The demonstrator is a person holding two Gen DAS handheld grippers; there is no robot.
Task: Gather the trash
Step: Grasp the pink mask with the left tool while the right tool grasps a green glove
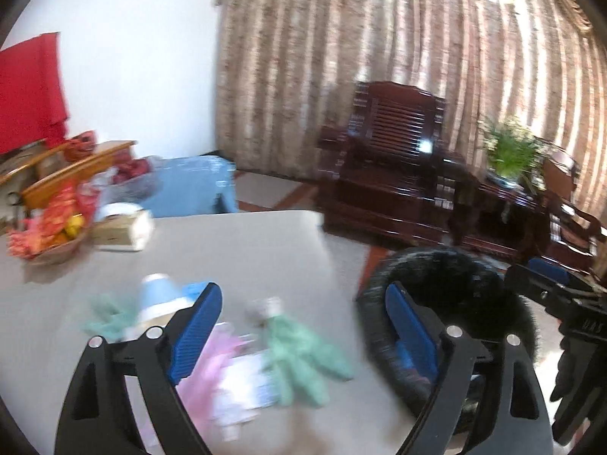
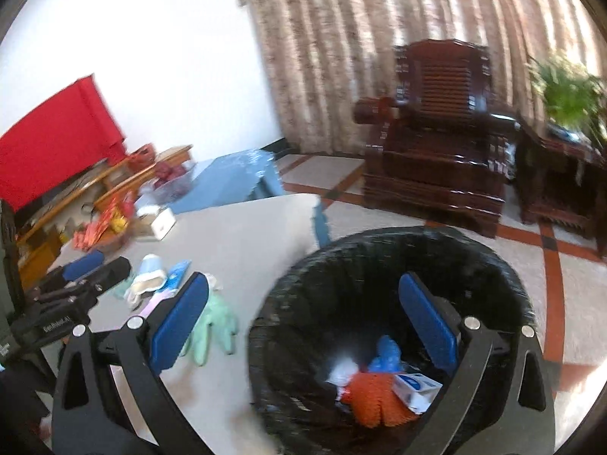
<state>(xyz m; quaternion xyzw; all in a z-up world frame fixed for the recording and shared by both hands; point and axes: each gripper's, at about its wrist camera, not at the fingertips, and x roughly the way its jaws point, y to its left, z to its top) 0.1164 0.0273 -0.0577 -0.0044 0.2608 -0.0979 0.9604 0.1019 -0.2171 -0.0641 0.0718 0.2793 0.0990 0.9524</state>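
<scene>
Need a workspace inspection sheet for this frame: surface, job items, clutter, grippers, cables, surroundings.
Surface: grey table, trash bunched at its near side.
Job's things: green glove, blue wrapper and pink packet lie on the table; black-lined trash bin beside it already holds orange and white waste.
Clutter: snack basket, tissue box.
Grippers: left gripper open, empty, above the trash; right gripper open, empty, above the bin.
Cables: nothing seen.
Surroundings: wooden armchair, curtain, potted plant.
</scene>
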